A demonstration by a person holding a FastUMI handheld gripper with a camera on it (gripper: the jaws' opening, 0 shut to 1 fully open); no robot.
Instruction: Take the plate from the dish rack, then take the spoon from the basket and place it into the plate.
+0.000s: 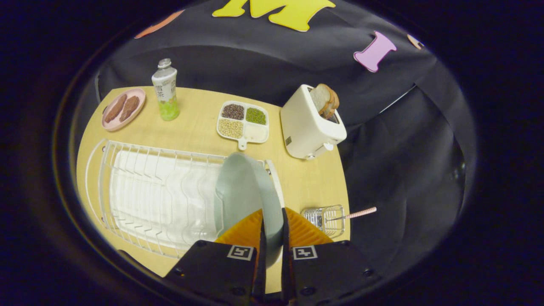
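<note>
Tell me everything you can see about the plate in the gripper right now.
The plate is pale grey-green, smooth and glossy, ceramic or plastic by its look, round with a raised rim. It stands on edge, nearly upright, its rim pinched in the gripper, a finger on each side. It sits at the right end of the white wire dish rack; whether it still rests in the rack's slots cannot be told. Its lower edge is hidden behind the fingers.

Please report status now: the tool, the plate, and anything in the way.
Tool shut on pale green round plate, held on edge over white wire dish rack. Pink-handled spoon in small wire basket. Nothing blocking.
</note>
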